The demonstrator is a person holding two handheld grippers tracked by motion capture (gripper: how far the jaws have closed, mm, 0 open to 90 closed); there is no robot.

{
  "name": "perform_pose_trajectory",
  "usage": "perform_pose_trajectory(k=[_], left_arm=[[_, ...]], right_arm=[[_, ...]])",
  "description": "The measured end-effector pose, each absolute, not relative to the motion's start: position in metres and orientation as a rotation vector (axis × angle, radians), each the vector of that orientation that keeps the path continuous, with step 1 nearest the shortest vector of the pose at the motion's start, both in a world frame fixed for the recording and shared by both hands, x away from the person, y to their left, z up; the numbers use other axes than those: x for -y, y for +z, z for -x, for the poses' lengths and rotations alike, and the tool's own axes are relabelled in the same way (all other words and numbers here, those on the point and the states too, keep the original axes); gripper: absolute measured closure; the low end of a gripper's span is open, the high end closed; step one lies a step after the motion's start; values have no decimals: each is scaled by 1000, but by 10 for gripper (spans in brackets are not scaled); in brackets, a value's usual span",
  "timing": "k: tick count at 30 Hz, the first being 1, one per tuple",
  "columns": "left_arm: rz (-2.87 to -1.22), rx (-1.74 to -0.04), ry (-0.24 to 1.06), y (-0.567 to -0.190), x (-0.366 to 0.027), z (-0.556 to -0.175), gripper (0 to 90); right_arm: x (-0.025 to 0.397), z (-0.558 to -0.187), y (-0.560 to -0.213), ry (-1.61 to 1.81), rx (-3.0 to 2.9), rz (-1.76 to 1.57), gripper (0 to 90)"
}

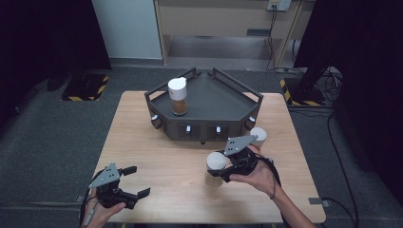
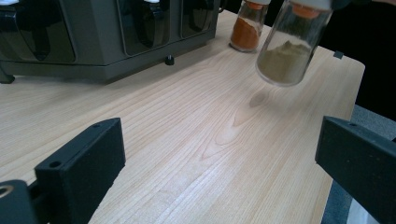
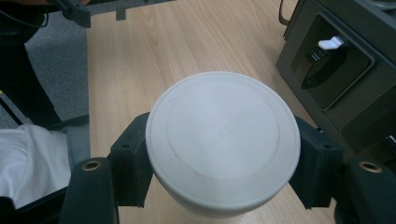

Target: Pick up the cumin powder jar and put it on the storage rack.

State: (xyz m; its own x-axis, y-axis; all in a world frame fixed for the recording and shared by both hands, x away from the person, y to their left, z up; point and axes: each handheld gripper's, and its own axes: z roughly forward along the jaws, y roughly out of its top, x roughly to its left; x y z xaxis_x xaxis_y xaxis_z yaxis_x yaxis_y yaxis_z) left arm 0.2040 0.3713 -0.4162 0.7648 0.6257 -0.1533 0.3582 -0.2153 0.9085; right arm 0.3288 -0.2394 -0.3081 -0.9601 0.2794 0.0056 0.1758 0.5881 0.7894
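The right gripper (image 1: 223, 172) is clamped on a jar (image 1: 216, 164) with a white lid, its 2 jaws pressed against opposite sides just under the lid. In the right gripper view the lid (image 3: 223, 140) sits between the jaws, seen from above. In the left gripper view the jar (image 2: 290, 46) hangs tilted and clear of the table (image 2: 196, 140), its glass body holding a greenish-brown powder and its shadow lying on the wood beneath. The jar is over the right front part of the table, in front of the dark rack (image 1: 204, 102).

The left gripper (image 1: 130, 183) is at the table's front left corner, well apart from the jar, with its jaws wide apart and nothing between them. Its camera looks across bare wood toward the rack's front (image 2: 107, 37).

A 2nd jar (image 1: 259, 136) with a white lid stands on the table just beside the rack's front right corner, behind the right gripper; in the left gripper view it (image 2: 247, 25) holds orange powder. A 3rd jar (image 1: 178, 96), with a white lid and brown contents, stands upright on the rack's tray at its left side. The rack's front has recessed slots with small white tabs (image 3: 330, 43).
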Motion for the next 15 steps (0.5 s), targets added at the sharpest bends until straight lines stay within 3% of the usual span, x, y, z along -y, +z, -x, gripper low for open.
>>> perform_pose_trajectory(k=[15], left_arm=[[-1833,-765,290,-416,-371,-205,3]], right_arm=[[235,-340,-263,1286,-2692,-379,346]])
